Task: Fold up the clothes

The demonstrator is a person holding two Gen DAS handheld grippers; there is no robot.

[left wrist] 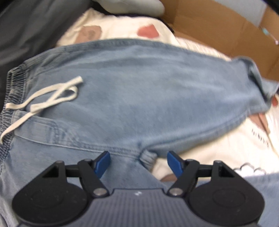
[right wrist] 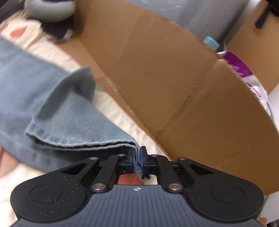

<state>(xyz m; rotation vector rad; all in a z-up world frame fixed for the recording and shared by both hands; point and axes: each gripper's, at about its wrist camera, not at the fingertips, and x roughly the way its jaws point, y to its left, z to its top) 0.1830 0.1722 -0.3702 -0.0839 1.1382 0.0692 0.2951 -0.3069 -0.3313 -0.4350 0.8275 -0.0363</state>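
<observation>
Light-blue denim shorts (left wrist: 132,90) are spread lengthwise on a cream printed bedsheet (left wrist: 226,145) beside a cardboard box (right wrist: 174,83), a leg hem (right wrist: 97,145) pinched in the closed right tongs (right wrist: 137,160) while the crotch is straddled, untouched, by the wide-open left tongs (left wrist: 138,163).

I see a bed covered by a cream sheet (left wrist: 218,150) printed with pink and brown patches. Spread flat across it lies a pair of light blue jeans (left wrist: 139,90), waistband at my left, white drawstring (left wrist: 52,97) loose on top of the denim. A brown cardboard box (right wrist: 174,87) stands along the sheet's far edge. Something grey and rounded (left wrist: 132,6) sits at the far end, too blurred for me to name.
</observation>
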